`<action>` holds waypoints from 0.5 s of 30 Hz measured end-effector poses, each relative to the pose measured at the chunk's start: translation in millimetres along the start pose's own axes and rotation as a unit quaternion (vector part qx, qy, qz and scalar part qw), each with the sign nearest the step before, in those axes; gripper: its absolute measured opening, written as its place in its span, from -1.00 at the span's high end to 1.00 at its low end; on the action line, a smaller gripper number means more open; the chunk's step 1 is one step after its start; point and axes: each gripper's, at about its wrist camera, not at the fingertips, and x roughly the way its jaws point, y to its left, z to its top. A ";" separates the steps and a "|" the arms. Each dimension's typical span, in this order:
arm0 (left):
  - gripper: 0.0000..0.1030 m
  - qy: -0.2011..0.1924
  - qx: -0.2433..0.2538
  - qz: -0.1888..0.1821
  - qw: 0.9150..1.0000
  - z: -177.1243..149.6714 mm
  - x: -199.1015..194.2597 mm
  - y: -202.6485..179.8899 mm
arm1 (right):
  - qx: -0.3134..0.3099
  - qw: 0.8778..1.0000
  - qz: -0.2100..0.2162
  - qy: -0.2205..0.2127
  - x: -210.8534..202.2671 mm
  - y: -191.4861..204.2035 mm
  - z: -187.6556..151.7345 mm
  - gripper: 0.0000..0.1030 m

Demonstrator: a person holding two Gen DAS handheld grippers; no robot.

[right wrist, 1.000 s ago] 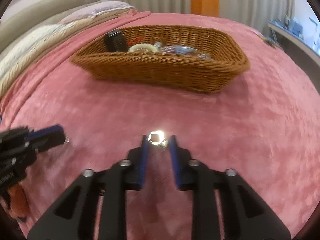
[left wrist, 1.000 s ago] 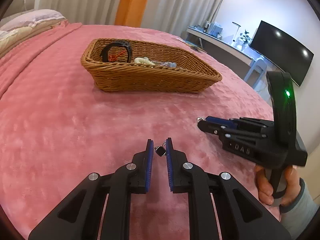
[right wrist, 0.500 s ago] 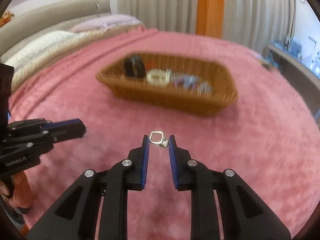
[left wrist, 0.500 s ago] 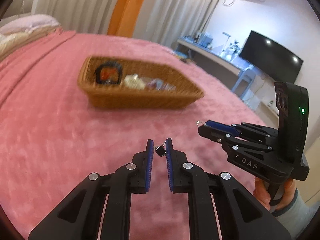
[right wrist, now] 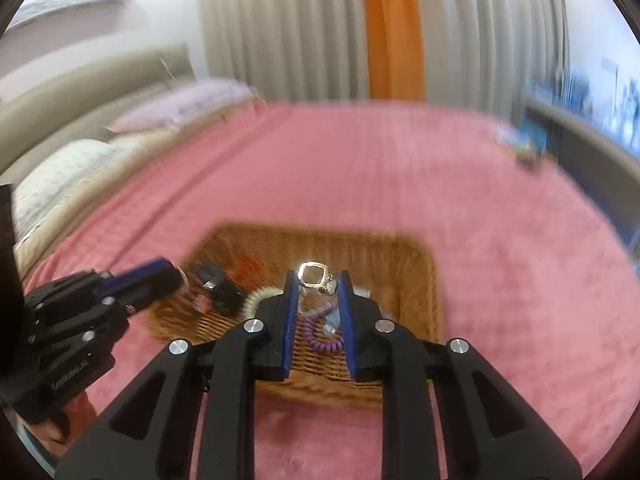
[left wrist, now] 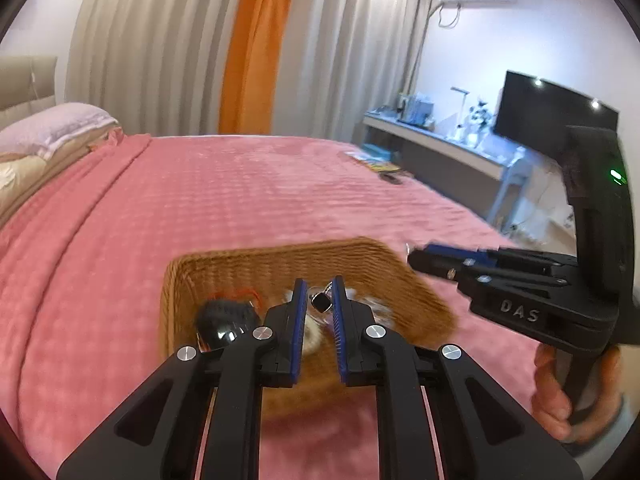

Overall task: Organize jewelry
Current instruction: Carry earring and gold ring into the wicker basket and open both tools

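Drop-off step, by my reading: the left gripper [left wrist: 320, 294] pinches a dark charm [left wrist: 321, 301] and the right gripper [right wrist: 318, 280] pinches a ring [right wrist: 314, 276], both over the basket [right wrist: 404, 256] mid-bed [left wrist: 200, 184]. Next, both release.

Motion blur smears the wicker basket [left wrist: 280, 264] in the left wrist view, so the pale items inside it, partly hidden behind the left gripper [left wrist: 318, 300], cannot be identified. The small dark jewelry piece [left wrist: 320, 301] pinched at that gripper's tips is too small to name. The person's right hand [left wrist: 576, 392] is cut off by the frame's edge. In the right wrist view the whole scene is blurred: the desk [right wrist: 580, 132] at the far right is only streaks, and the dark object [right wrist: 218, 286] in the basket has no readable shape. The purple coil [right wrist: 322, 338] is half hidden between the right gripper's [right wrist: 318, 282] fingers.
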 end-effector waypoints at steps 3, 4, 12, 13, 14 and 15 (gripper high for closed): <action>0.78 0.020 0.000 0.008 1.000 -2.8 33.5 7.3 | 0.047 0.998 0.023 0.035 46.6 -19.9 6.4 0.67; 0.78 0.028 0.000 0.005 1.000 -6.3 43.0 8.9 | 0.055 0.997 0.028 0.042 57.8 -23.1 6.2 0.67; 0.76 0.047 -0.001 0.006 0.999 -23.0 60.9 19.5 | 0.047 0.996 0.026 0.067 102.2 -23.2 -3.5 0.66; 0.76 0.050 -0.003 0.006 0.999 -24.3 61.8 20.8 | 0.047 0.996 0.029 0.069 103.4 -21.8 -4.2 0.66; 0.76 0.050 -0.003 0.006 0.999 -24.9 61.2 21.3 | 0.049 0.996 0.031 0.070 104.1 -21.6 -4.1 0.66; 0.76 0.048 -0.003 0.007 0.999 -25.1 59.8 21.1 | 0.052 0.996 0.032 0.067 104.0 -22.3 -3.9 0.66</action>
